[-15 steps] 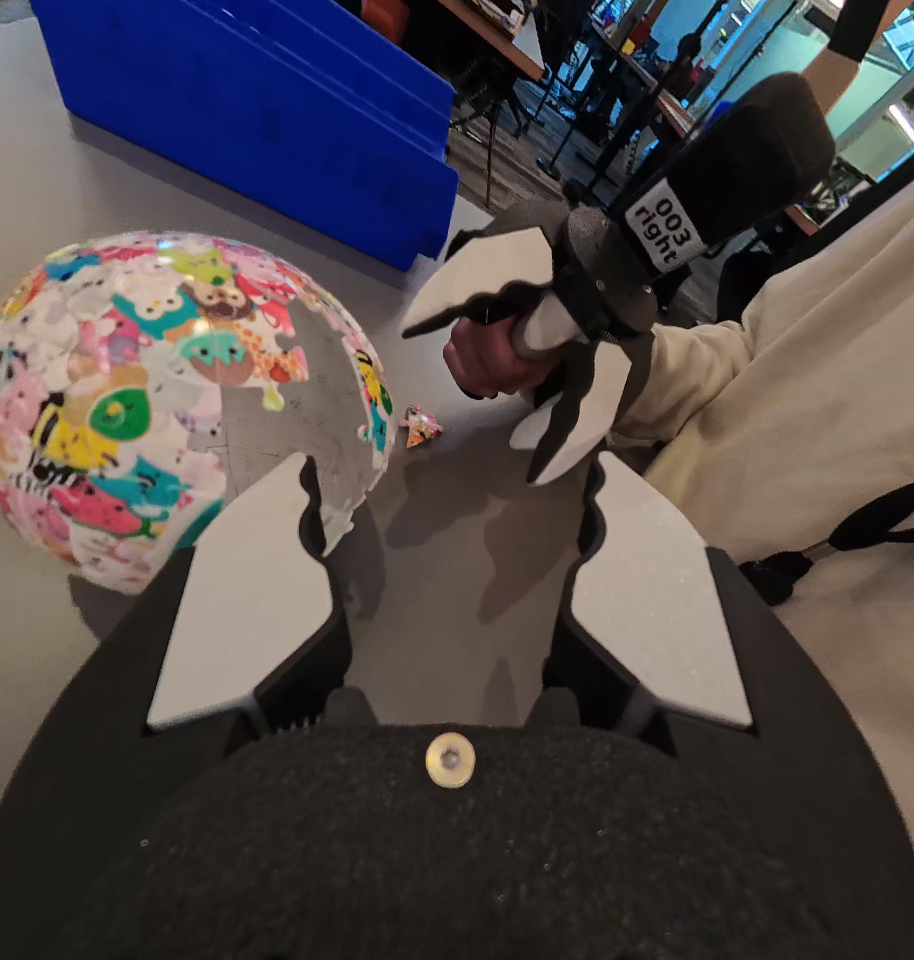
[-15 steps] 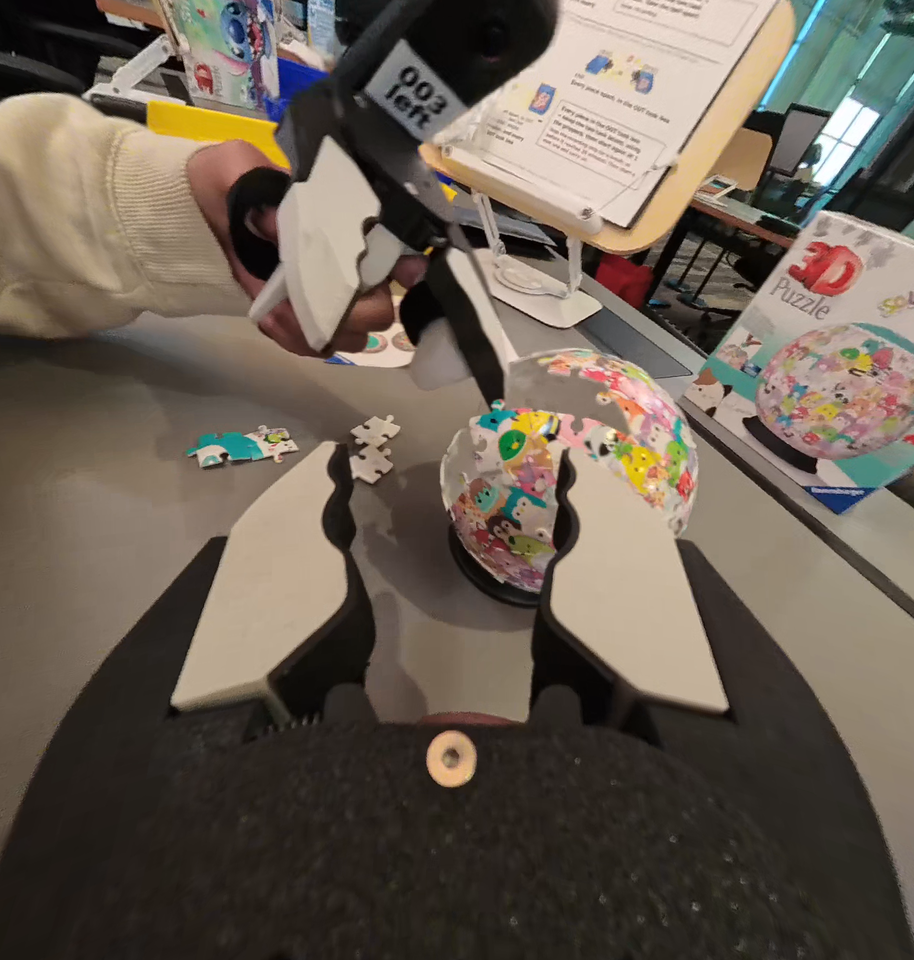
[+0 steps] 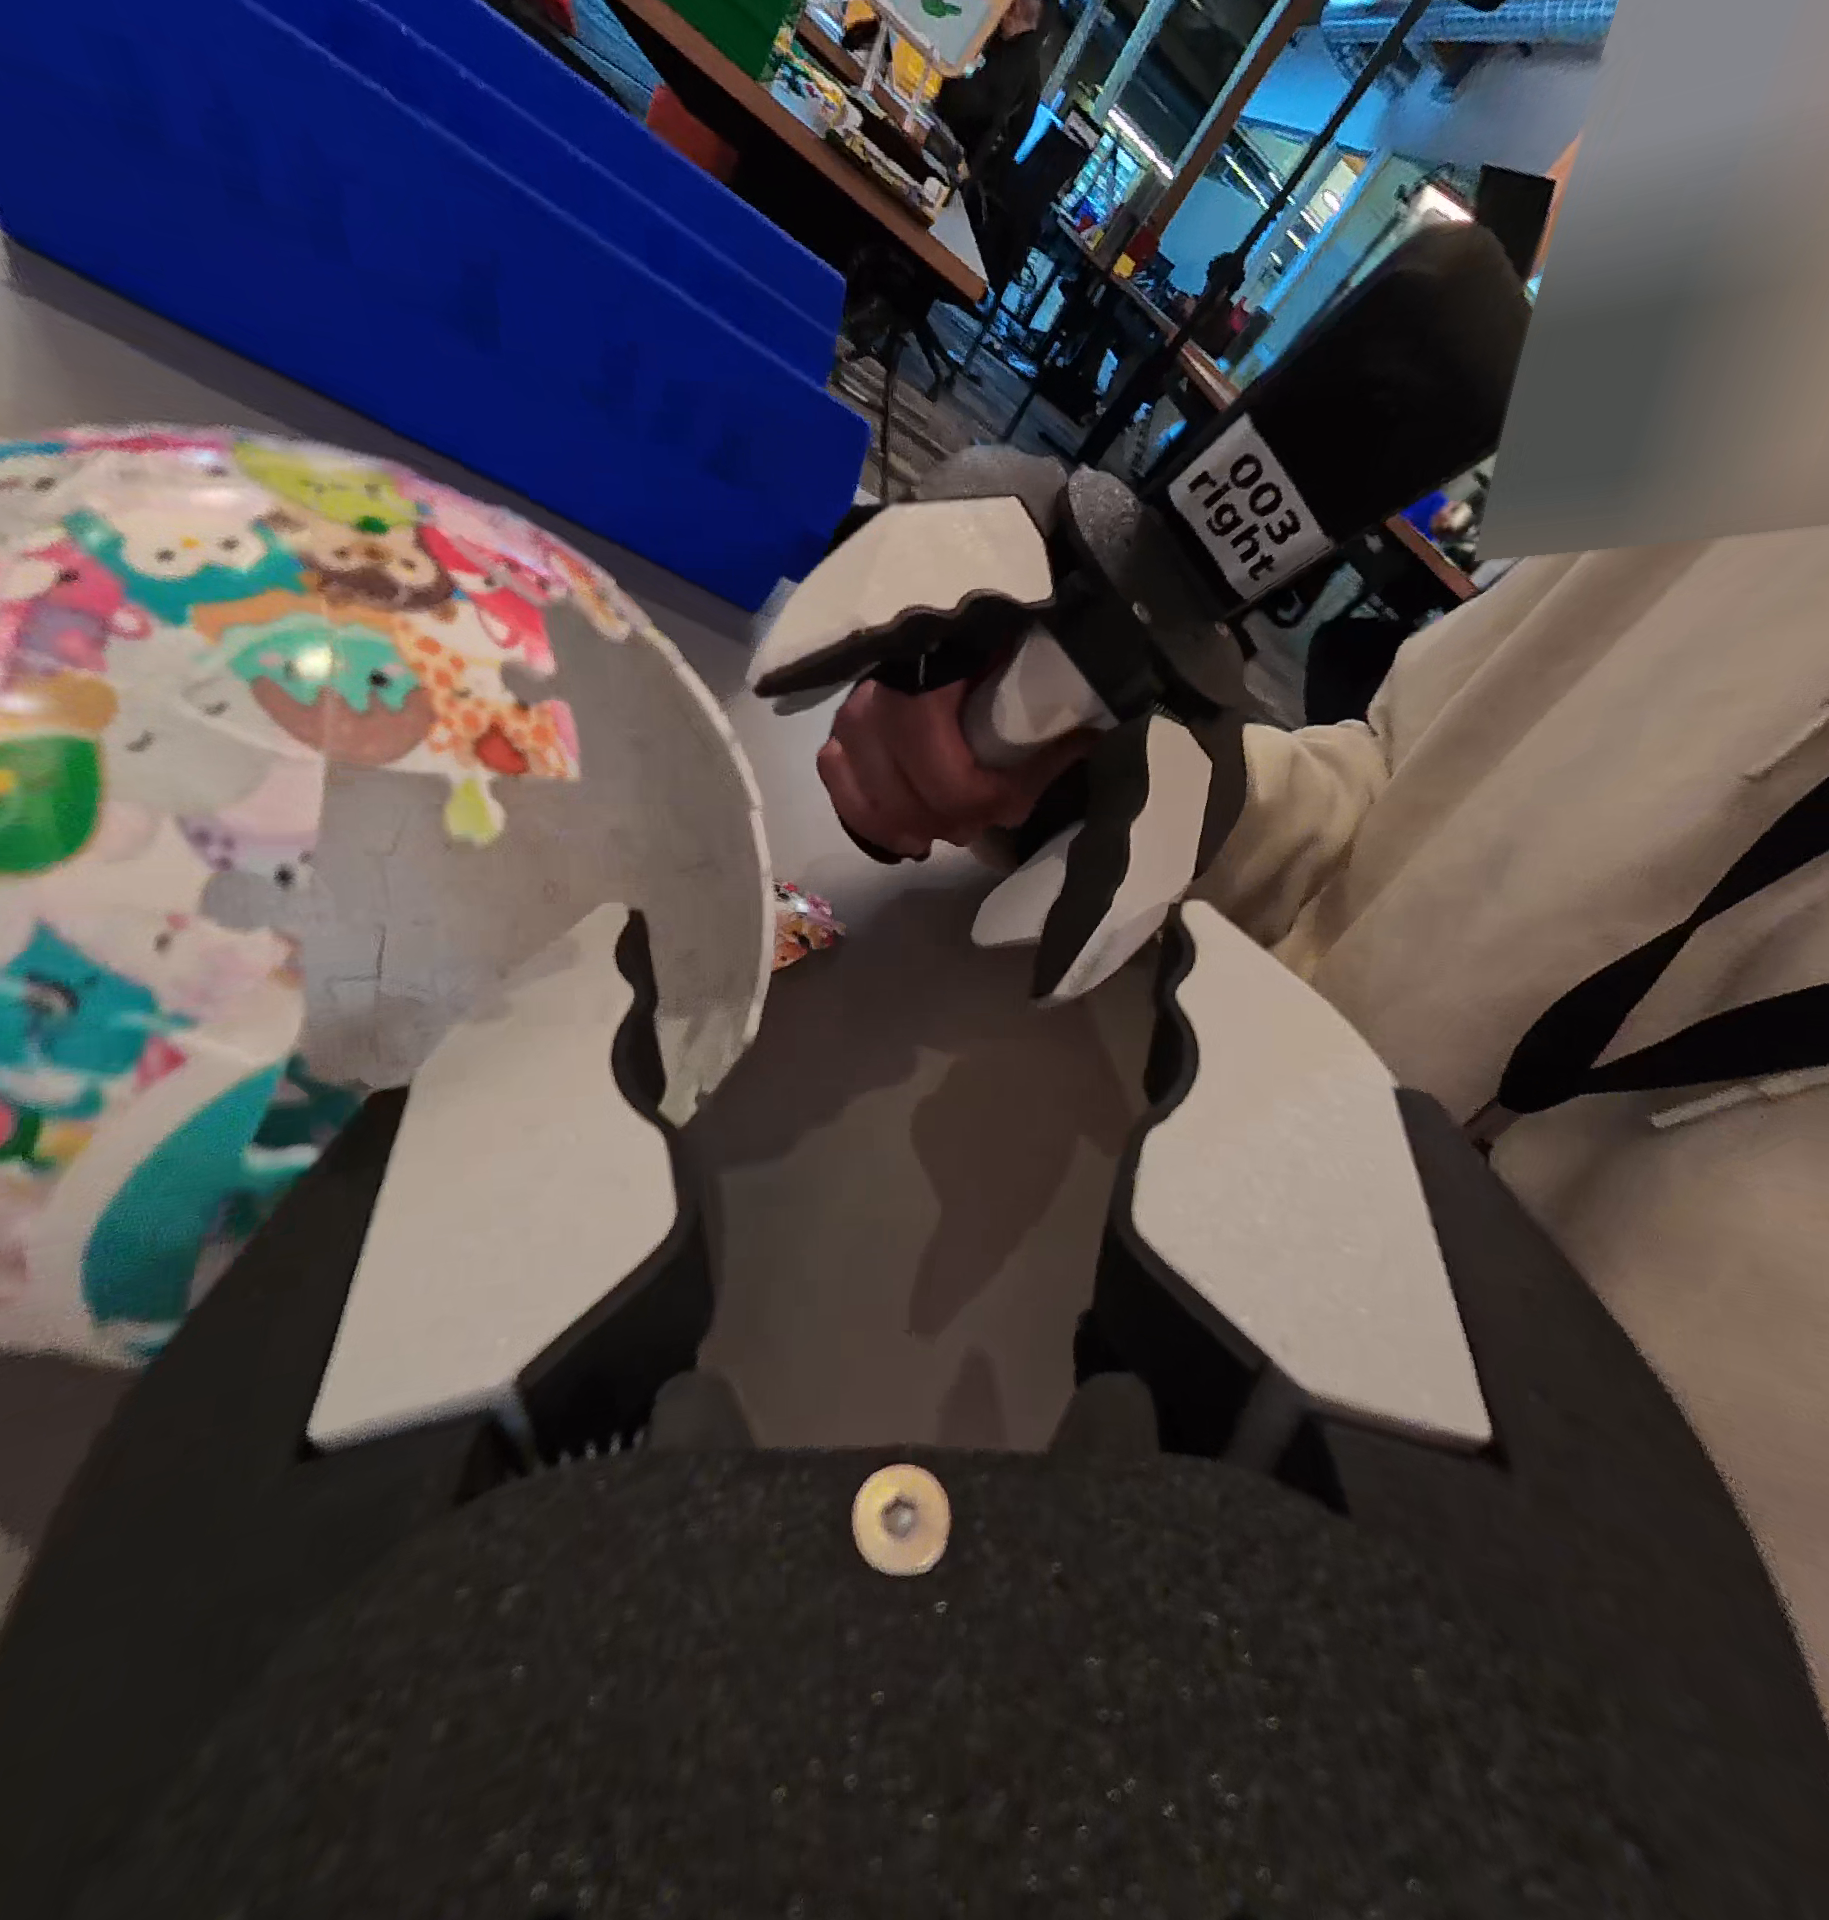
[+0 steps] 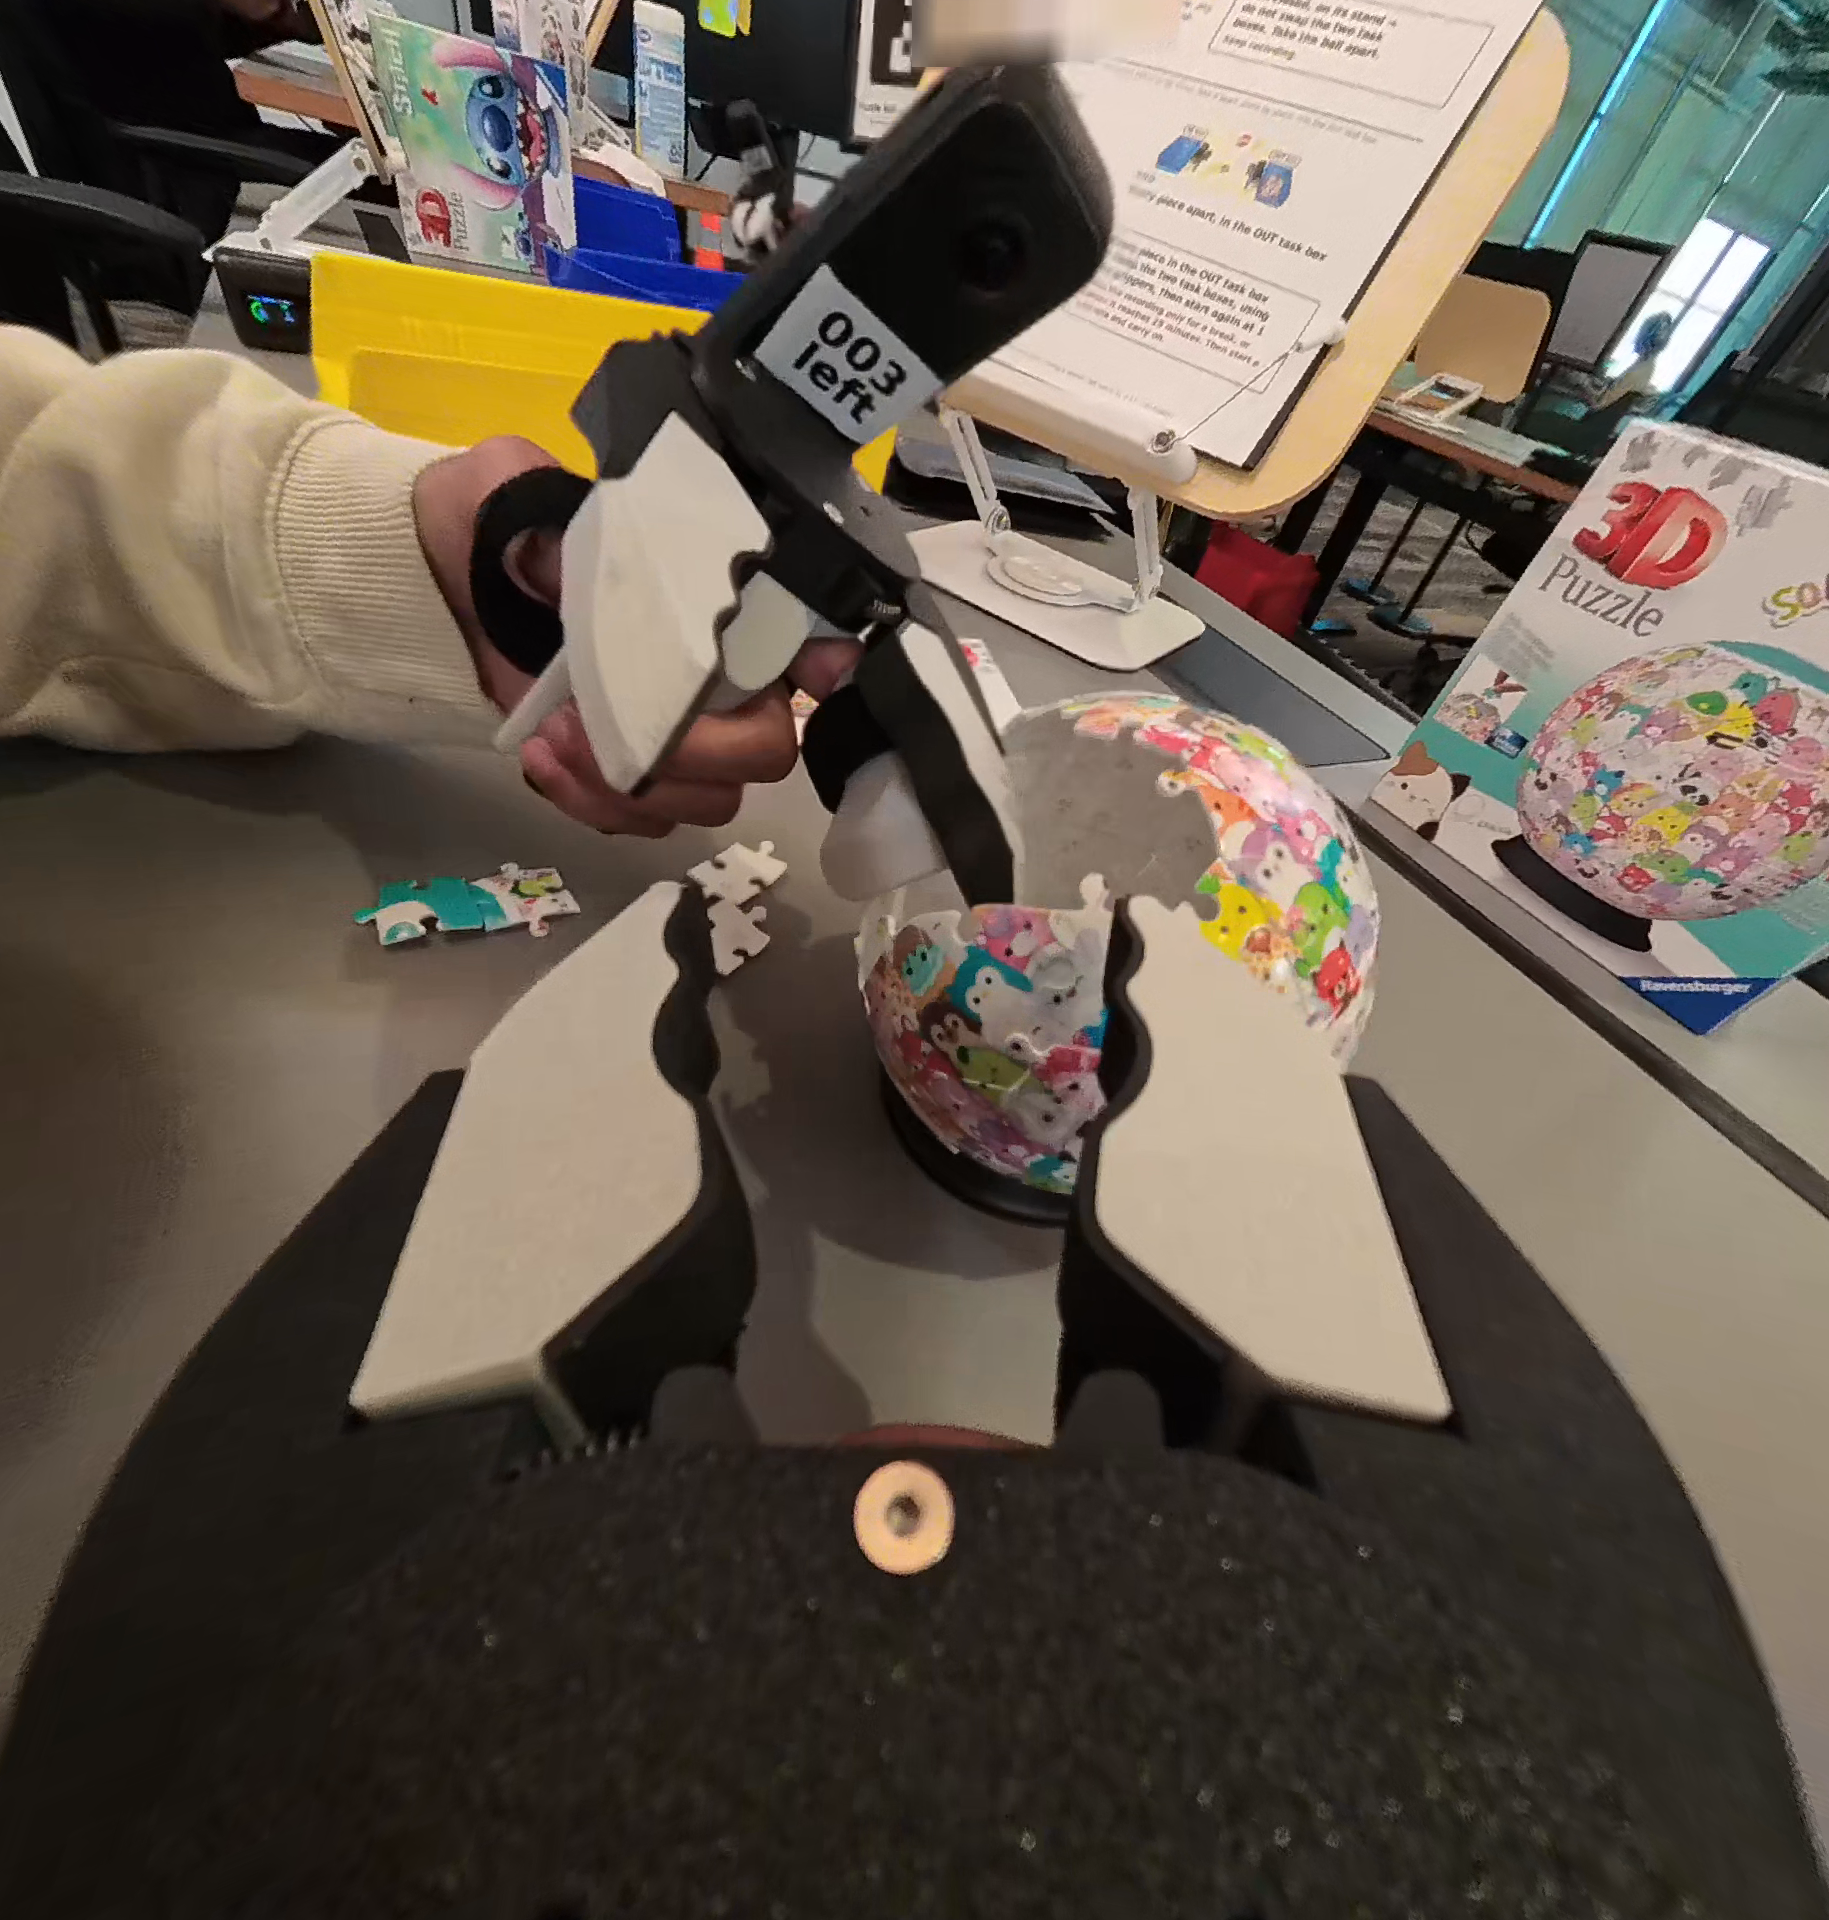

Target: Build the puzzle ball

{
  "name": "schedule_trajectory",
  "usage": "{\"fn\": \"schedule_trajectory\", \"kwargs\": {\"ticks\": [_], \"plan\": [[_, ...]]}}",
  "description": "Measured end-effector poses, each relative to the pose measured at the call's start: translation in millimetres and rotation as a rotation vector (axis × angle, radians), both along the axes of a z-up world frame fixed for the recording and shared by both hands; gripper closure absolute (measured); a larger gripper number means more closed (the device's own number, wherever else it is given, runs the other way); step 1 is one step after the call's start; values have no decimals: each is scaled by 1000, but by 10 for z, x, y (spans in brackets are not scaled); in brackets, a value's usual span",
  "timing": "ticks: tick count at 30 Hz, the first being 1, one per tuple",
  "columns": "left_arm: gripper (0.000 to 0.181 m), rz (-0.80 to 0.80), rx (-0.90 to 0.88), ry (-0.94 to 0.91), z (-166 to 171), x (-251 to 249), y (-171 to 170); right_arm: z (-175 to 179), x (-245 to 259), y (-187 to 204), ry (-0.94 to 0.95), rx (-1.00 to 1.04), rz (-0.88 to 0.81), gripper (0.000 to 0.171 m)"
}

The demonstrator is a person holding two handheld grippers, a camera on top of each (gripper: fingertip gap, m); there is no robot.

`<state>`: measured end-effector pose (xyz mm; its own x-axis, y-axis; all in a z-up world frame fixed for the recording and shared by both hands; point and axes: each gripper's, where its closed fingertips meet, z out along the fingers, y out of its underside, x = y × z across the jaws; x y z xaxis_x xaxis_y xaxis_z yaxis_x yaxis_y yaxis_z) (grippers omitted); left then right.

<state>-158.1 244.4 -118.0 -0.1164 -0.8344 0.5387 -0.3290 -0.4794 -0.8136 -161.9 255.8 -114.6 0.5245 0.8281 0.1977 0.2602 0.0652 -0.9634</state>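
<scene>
The colourful puzzle ball (image 4: 1274,894) stands on a black stand (image 4: 977,1195), with a gap in its upper side that shows the grey inside. It fills the left of the left wrist view (image 3: 214,790). My left gripper (image 3: 905,935) is open and empty, and one finger (image 4: 889,831) reaches down to the rim of the gap. My right gripper (image 4: 905,914) is open and empty, and hovers just short of the ball. One of its fingers (image 3: 1107,904) points down at the table. A small loose piece (image 3: 801,930) lies beside the ball.
A teal cluster of joined pieces (image 4: 463,902) and two face-down white pieces (image 4: 738,894) lie left of the ball. The puzzle box (image 4: 1668,748) stands at the right, an instruction board (image 4: 1253,208) behind, a yellow bin (image 4: 474,364) at the back, and blue bins (image 3: 370,260) past the ball. The small loose piece (image 3: 801,930) is about 12 cm from both grippers' fingertips.
My left gripper has moved lower and closer to the ball, so its finger now sits at the gap's rim. The right gripper has hardly moved.
</scene>
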Motion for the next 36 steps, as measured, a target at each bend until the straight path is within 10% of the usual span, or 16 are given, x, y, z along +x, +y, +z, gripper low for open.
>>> {"fn": "schedule_trajectory", "kwargs": {"ticks": [8, 12, 23, 36], "plan": [[112, 119, 140, 20, 109, -417, -9, 41, 325, -53, 59, -110, -34, 107], [71, 127, 96, 127, 138, -632, 402, -297, 312, 34, 160, -567, 22, 57], [63, -126, -35, 469, -649, -438, 663, -572, 101, 455, 326, -1140, 135, 46], [64, 33, 9, 355, -588, -384, 618, -532, 116, 565, 79, -839, 279, 58]]}}
